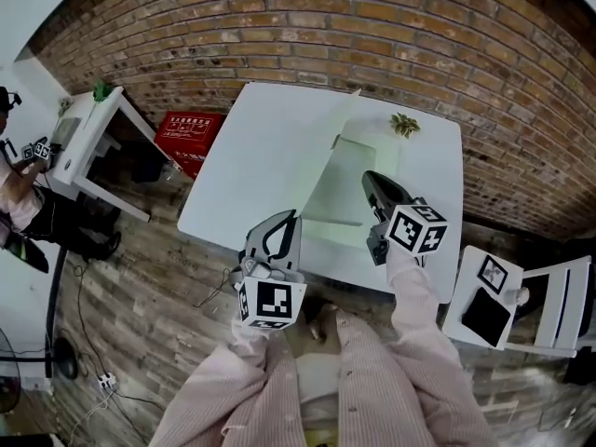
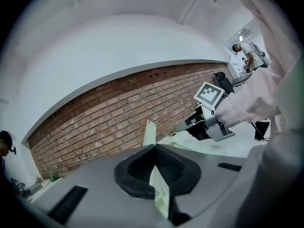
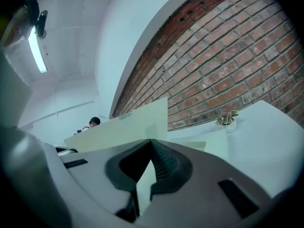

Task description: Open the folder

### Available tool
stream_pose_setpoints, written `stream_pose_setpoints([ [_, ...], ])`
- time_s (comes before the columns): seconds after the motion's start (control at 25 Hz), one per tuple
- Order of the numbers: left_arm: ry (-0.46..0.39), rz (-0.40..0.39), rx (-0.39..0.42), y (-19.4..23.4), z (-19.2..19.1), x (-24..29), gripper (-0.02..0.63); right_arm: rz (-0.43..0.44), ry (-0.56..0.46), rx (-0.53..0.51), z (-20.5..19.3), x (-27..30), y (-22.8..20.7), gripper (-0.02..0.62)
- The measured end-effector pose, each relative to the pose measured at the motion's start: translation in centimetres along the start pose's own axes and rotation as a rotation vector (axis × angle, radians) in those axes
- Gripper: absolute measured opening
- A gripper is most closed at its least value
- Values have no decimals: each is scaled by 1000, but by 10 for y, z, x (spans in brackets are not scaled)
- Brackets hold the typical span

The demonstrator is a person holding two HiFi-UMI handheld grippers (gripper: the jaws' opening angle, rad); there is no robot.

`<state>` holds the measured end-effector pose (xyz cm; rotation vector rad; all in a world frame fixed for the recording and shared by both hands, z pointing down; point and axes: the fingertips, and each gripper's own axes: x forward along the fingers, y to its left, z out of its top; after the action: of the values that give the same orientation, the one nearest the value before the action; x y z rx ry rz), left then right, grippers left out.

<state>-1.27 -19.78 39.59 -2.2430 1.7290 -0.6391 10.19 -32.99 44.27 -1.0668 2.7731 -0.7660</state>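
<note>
Brick wall (image 1: 372,35) backs the white table (image 1: 242,156), beside which a red crate (image 1: 189,133) carries white print too small to read, and on the table lies the pale green folder (image 1: 363,152), its cover (image 3: 123,127) tilted up, the left gripper (image 1: 291,220) and right gripper (image 1: 370,177) each clamped on its sheets

I'm looking down at the table (image 1: 251,147) standing against the wall (image 1: 372,26). The folder (image 1: 365,152) is lying on the table's right half, with a small plant (image 1: 404,124) sitting just behind it. I'm holding the left gripper (image 1: 292,216) at the folder's near left edge and the right gripper (image 1: 367,177) over its middle. A crate (image 1: 189,134) is sitting on the floor left of the table, and a chair (image 1: 549,305) is standing near right.
</note>
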Motion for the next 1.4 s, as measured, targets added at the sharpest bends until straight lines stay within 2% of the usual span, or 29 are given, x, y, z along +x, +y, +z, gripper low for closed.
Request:
stream_pose_setpoints([
  [0.32,0,59,-105,29,-10,-8,-6,36,-6,-20,2,13,24,3],
  [0.76,-7,114,-318,78,-39,-18,-6,69,-1,-16,-14,39,60,5],
  [1.0,11,131,-379,107,-61,-21,-6,54,9,-19,-22,61,75,5],
  [1.32,21,142,-522,147,-101,-26,-5,57,28,-33,-43,97,113,5],
  [1.4,35,141,-525,155,-113,-26,-5,55,36,-39,-49,107,122,4],
])
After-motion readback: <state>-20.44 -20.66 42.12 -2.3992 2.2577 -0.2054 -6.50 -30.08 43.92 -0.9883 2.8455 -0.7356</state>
